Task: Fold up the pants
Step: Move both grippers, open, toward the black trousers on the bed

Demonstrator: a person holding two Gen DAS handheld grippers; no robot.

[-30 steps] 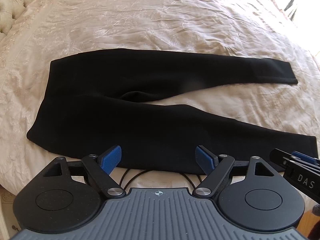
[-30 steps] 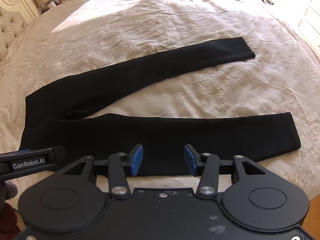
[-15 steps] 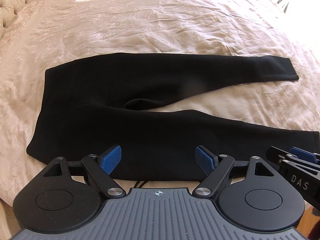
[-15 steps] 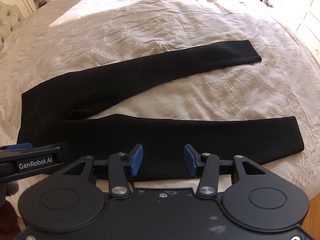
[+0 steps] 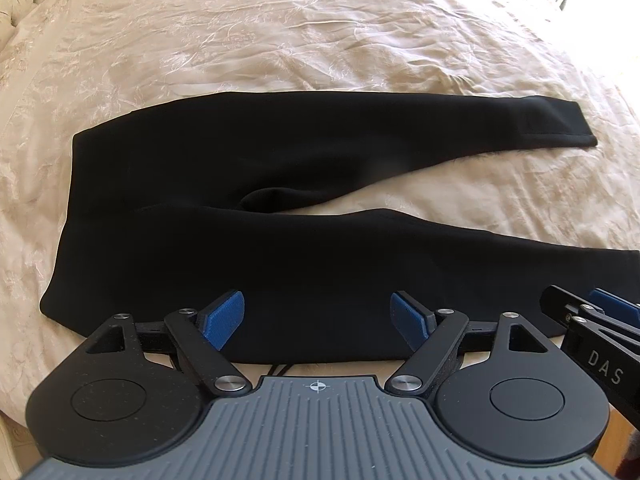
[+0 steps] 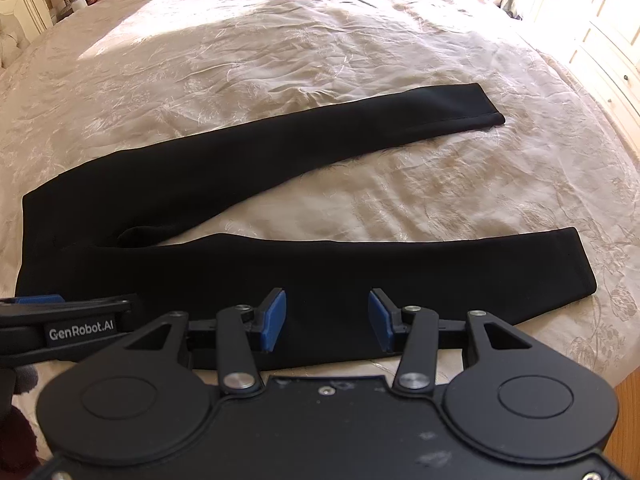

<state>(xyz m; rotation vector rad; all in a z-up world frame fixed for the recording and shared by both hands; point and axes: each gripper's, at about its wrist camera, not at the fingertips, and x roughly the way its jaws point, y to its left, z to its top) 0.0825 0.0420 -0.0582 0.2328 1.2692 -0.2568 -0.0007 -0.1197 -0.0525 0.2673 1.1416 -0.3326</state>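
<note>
Black pants (image 5: pixel 280 208) spread flat on cream bedspread (image 5: pixel 320 40), mid-frame (legs splayed rightward); left gripper (image 5: pixel 318 316) and right gripper (image 6: pixel 327 320) at lower frame, jaws wide apart, holding nothing.

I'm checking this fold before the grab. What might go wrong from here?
1. Both the left gripper and right gripper are open over the near leg; pinching only its top layer would leave the fold uneven.
2. The far leg is splayed away, so the hems may end up misaligned.
</note>
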